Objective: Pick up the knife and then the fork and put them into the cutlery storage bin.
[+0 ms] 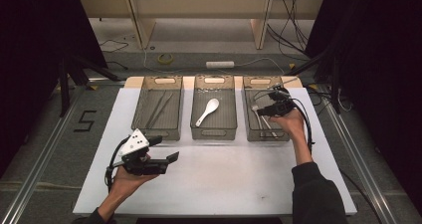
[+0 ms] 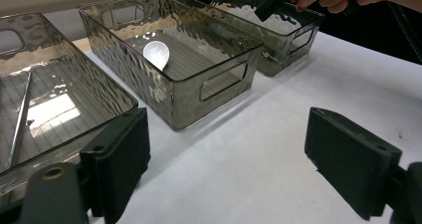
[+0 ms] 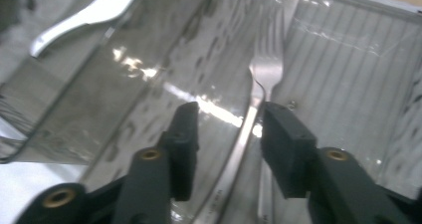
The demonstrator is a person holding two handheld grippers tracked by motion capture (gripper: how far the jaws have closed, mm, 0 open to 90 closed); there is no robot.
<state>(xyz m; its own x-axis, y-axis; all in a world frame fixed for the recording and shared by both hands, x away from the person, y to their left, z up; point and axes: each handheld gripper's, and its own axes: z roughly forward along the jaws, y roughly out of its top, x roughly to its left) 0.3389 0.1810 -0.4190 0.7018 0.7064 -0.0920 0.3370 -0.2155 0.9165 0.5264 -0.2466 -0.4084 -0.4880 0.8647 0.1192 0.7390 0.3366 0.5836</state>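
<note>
Since the fork (image 3: pixel 259 92) lies flat on the floor of the right-hand bin (image 1: pixel 250 129), with its handle running between my right gripper (image 3: pixel 226 134) and neither pad pressing on it, I'd say nothing is gripped right now. Those jaws stand partly apart, straddling the handle. The risk as I see it: if I lift away carelessly, a pad could catch the handle and drag or flip the fork against the bin wall, and smooth metal like that would slide out of any half-hearted pinch. There looks to be a second piece of cutlery just beside it, too blurry to call.

My left gripper (image 1: pixel 166 163) rests over the white table (image 1: pixel 224 179) in front of the bins, jaws wide apart, holding nothing.

The right gripper view gives me the tines and that pad-to-handle gap, which the high view is too small to settle. The high view gives the layout instead: chopsticks (image 1: pixel 158 109) in the left bin (image 1: pixel 142 102), white spoon (image 1: pixel 206 112) in the middle bin (image 1: pixel 196 109)
</note>
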